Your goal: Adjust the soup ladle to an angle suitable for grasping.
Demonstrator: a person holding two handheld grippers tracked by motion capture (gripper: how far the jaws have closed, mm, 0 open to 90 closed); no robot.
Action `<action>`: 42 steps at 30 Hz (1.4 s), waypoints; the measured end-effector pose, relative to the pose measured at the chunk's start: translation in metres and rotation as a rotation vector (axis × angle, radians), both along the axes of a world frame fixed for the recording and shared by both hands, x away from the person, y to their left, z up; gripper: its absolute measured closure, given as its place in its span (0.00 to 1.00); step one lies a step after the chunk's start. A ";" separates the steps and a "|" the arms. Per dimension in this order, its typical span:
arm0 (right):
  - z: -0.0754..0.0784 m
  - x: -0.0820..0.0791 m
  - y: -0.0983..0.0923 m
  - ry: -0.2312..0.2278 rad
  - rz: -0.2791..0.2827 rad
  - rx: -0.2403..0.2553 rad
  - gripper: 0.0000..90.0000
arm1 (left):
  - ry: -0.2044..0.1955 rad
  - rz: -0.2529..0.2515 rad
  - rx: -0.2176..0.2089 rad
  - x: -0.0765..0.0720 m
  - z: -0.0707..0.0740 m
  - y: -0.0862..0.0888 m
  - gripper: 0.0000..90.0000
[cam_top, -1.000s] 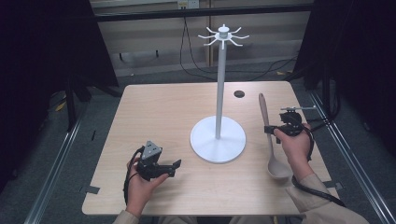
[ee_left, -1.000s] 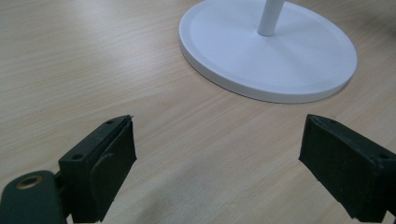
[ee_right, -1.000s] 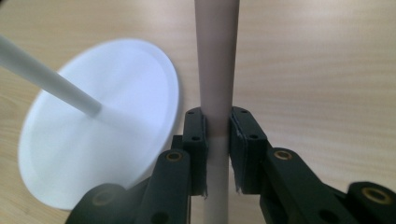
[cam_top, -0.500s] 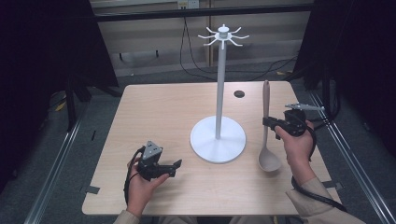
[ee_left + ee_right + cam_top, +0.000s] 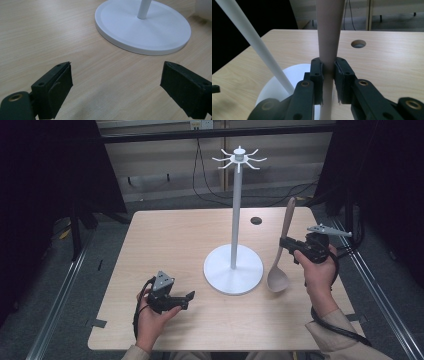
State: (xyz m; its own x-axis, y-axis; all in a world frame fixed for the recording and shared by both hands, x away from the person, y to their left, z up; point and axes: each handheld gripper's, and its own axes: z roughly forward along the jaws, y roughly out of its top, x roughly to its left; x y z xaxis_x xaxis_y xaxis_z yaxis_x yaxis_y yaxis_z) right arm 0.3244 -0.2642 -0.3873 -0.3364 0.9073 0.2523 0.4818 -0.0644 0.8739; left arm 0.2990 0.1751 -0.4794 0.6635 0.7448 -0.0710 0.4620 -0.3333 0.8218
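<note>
High view first: my right gripper [image 5: 286, 245] is clamped on the handle of a tan spoon [image 5: 280, 260], about mid-handle, w/ the handle end up and the bowl hanging down just above the table [image 5: 165, 240], just beside the rim of the white stand's base [image 5: 220, 275]. The stand's pole [image 5: 236, 215] rises to a ring of short hooks [image 5: 239, 159] at the top, well above where the spoon sits now. My left gripper [image 5: 185, 299] rests low near the front edge, jaws apart, holding nothing. Left gripper view: both black jaws stand wide, bare wood between them, the base [image 5: 160, 32] ahead; I'd leave this hand parked, or at most use it to steady the base if the stand rocks. Right gripper view: jaws pinch the spoon handle [image 5: 329, 32] squarely, handle running straight up between the pads, the pole [image 5: 254, 42] slanting by on the left, a round hole in the tabletop [image 5: 358, 44] farther off. I can't tell from any view whether the handle end has a hanging hole. My judgement: I'm mid-lift to hang it, so raise straight up, keep grip firm so it doesn't twist, stay clear of the pole, then bring the handle tip to one hook slowly & release only once it's seated.
</note>
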 end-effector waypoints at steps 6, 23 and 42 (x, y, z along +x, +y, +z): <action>0.007 -0.001 0.003 -0.040 0.020 -0.004 0.87 | 0.006 -0.003 -0.011 0.001 -0.001 0.000 0.11; 0.027 -0.003 0.012 -0.122 0.100 0.012 0.87 | 0.012 0.000 -0.025 0.002 -0.002 0.001 0.07; 0.051 -0.010 0.026 -0.195 0.177 -0.016 0.87 | 0.010 0.007 -0.016 0.002 -0.001 0.003 0.07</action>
